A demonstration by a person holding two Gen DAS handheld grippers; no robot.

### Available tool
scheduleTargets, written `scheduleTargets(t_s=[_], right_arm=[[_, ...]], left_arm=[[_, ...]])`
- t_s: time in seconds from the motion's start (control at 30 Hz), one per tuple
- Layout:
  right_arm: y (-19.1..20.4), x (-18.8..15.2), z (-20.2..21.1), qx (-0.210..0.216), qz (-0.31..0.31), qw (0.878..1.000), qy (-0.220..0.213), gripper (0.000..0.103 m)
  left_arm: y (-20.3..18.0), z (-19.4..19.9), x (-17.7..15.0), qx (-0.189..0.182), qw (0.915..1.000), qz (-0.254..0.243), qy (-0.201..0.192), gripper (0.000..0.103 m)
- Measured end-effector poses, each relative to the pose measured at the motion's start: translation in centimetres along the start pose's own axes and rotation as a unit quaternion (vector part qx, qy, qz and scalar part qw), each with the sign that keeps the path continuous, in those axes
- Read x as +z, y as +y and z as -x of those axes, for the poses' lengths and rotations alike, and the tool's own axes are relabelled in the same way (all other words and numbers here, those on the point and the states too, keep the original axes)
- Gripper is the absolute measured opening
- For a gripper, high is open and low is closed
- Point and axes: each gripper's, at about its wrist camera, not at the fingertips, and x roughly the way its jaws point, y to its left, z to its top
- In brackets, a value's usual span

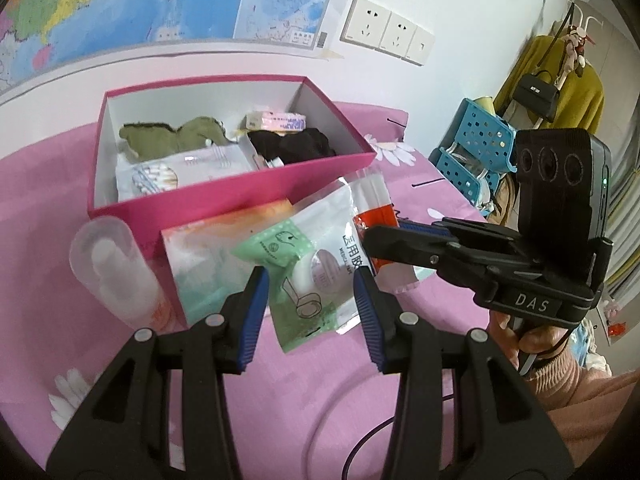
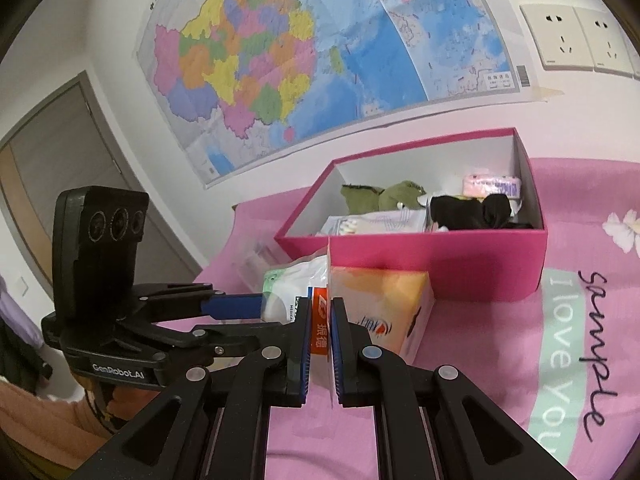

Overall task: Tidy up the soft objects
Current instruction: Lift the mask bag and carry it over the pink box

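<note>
A: Report the state of the right gripper [image 2: 320,336]

B: It is sitting in the lower centre of the right wrist view, jaws clenched on the red-and-clear edge of a medical tape packet [image 2: 320,322]. In the left wrist view the same gripper [image 1: 370,240] is entering from the right edge, gripping that packet [image 1: 332,256] at its red corner

A: And the left gripper [image 1: 310,312]?

B: Its jaws are standing partly apart at lower centre of the left wrist view. A green sachet [image 1: 298,300] is lying between the blue pads [image 1: 252,320]; whether they are pressing on it, I cannot tell

A: Location of the remaining items?

B: A tissue pack [image 1: 208,256] is resting on the pink cloth [image 1: 60,220], just in front of the pink box [image 1: 224,196] at upper centre. The box is holding an olive cloth [image 1: 172,138], a black cloth [image 1: 296,146] and a cotton swab pack [image 1: 160,176]. A clear bottle [image 1: 112,272] is lying at the left, beside the tissue pack
</note>
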Motion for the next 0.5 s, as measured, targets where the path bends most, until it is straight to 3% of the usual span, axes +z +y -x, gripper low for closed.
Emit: scheduleTargets(t_s=[0.5], right_arm=[[-0.5,1.9,-1.1,0.002,-0.001,1.0,-0.012,0.008]], left_arm=[[0.8,-0.1,2.2,0.015,0.9998,-0.009,-0.014,0.046]])
